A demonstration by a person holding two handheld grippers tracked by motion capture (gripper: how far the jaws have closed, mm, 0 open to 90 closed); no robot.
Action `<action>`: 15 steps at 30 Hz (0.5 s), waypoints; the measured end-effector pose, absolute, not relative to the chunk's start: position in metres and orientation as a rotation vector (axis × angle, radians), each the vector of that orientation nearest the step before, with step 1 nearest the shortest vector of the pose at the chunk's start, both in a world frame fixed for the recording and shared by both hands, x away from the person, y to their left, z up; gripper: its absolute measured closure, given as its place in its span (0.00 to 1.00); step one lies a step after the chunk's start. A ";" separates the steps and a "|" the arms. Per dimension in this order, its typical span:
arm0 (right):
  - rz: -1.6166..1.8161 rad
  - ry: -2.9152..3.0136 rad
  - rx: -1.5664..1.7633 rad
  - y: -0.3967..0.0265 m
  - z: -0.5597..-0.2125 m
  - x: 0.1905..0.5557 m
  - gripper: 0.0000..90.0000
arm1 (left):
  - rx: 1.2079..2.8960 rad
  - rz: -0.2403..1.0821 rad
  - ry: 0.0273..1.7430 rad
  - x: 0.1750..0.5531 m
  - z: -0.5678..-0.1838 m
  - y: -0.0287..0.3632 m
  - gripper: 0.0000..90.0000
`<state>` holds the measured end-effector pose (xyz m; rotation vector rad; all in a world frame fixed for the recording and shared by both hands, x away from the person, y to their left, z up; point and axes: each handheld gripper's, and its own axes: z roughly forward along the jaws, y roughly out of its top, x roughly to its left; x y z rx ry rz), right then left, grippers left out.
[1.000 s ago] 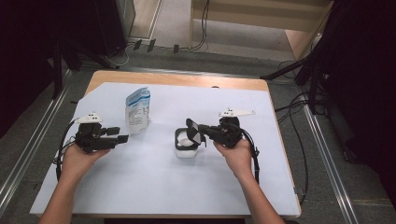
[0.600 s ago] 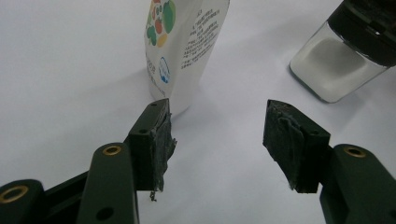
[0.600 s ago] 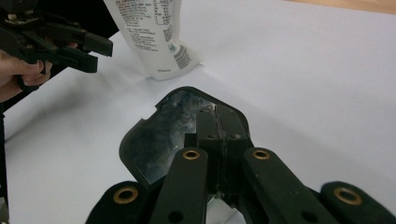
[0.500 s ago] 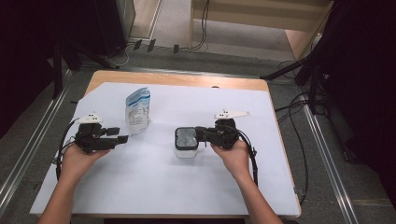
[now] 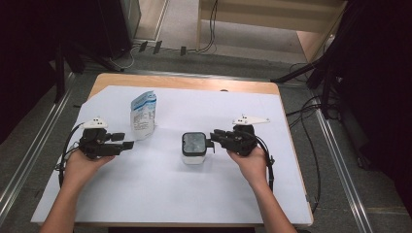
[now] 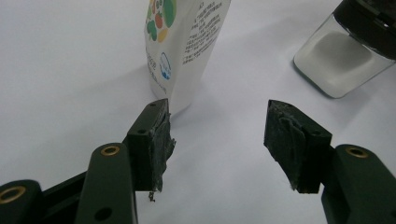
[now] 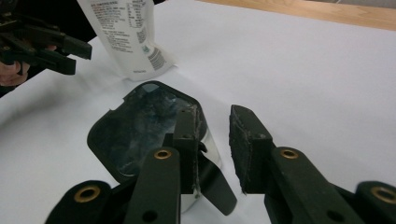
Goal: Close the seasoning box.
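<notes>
A small clear container (image 5: 194, 156) of white powder stands mid-table under a dark square lid (image 5: 194, 143) that lies flat on it. In the right gripper view the lid (image 7: 135, 128) sits just left of my right gripper (image 7: 215, 119). That gripper (image 5: 212, 141) is at the container's right side. Its jaws have just been opening; the narrow gap between them holds nothing. A white printed pouch (image 5: 143, 114) stands upright farther left. My left gripper (image 5: 127, 141) hovers open beside the pouch (image 6: 187, 42), nothing between its pads (image 6: 161, 133), with the container (image 6: 343, 51) farther off.
White paper (image 5: 170, 194) covers most of the wooden table (image 5: 194, 82). Cables trail from both grippers down past the person's wrists. Dark equipment and floor cables surround the table beyond its far edge. The left gripper (image 7: 46, 46) is in the right gripper view's upper left corner.
The lid, held raised by my right gripper a second ago, now lies flat on the container, and the right jaws have parted slightly. The left hand stayed put.
</notes>
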<state>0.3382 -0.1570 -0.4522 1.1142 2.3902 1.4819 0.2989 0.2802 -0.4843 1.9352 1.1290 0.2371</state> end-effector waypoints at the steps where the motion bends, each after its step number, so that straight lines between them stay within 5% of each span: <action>1: 1.484 2.384 1.114 -0.159 -0.453 0.338 0.82 | 1.937 0.235 1.130 0.299 -0.484 0.280 0.46; 15: 1.435 2.280 1.140 -0.197 -0.460 0.334 0.69 | 1.951 0.235 1.140 0.304 -0.489 0.281 0.45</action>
